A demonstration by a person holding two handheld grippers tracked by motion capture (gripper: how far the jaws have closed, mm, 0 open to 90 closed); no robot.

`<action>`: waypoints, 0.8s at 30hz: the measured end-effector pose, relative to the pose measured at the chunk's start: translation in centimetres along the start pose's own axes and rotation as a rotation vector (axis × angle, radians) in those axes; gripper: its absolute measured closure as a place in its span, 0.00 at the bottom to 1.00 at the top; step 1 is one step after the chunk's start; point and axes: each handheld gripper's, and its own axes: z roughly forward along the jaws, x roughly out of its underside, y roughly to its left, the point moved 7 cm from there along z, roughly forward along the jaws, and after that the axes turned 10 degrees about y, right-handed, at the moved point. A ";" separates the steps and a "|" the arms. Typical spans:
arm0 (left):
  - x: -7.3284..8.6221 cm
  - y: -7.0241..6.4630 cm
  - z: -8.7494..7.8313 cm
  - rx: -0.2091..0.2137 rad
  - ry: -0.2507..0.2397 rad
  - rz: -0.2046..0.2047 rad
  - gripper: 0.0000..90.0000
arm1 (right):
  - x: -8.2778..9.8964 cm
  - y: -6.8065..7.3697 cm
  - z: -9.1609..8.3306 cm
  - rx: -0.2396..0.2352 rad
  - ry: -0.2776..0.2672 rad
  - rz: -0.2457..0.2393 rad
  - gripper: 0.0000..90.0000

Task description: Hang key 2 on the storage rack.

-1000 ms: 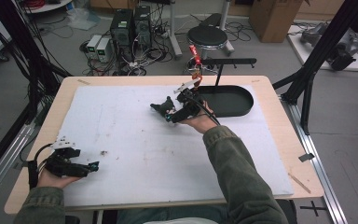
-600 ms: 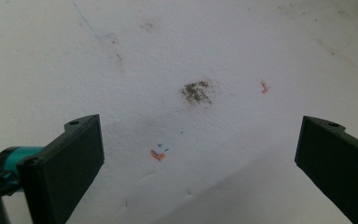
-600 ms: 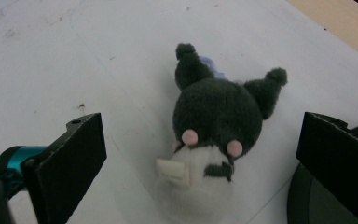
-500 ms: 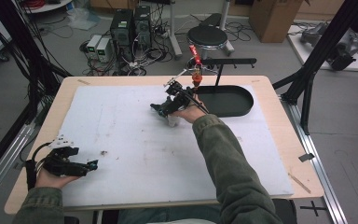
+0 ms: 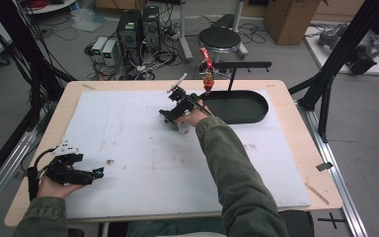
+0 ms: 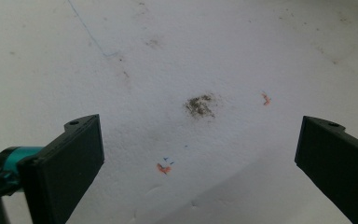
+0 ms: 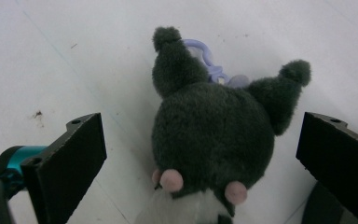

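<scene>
Plush toy (image 7: 212, 135) sits right btwn my right gripper (image 7: 200, 158), jaws wide apart, ears pointing away; left gripper (image 6: 198, 163) spread too, far off.

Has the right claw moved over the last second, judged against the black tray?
Yes. The right claw has drifted left, away from the black tray, and now sits open over the plush toy.
</scene>
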 end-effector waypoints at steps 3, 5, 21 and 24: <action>-0.2 0.1 -0.1 -0.004 -0.008 0.001 0.02 | -0.2 0.1 0.4 -0.003 0.040 0.017 0.00; -0.3 0.1 -0.1 -0.007 -0.011 0.003 0.02 | -0.1 0.0 0.6 0.003 0.064 0.020 0.00; -1.0 0.5 -0.2 -0.021 -0.032 0.016 0.02 | 1.2 -0.2 1.8 0.071 0.204 0.028 0.31; -1.1 0.5 -0.1 -0.022 -0.031 0.017 0.02 | 1.4 -0.4 1.7 0.059 0.205 0.048 0.37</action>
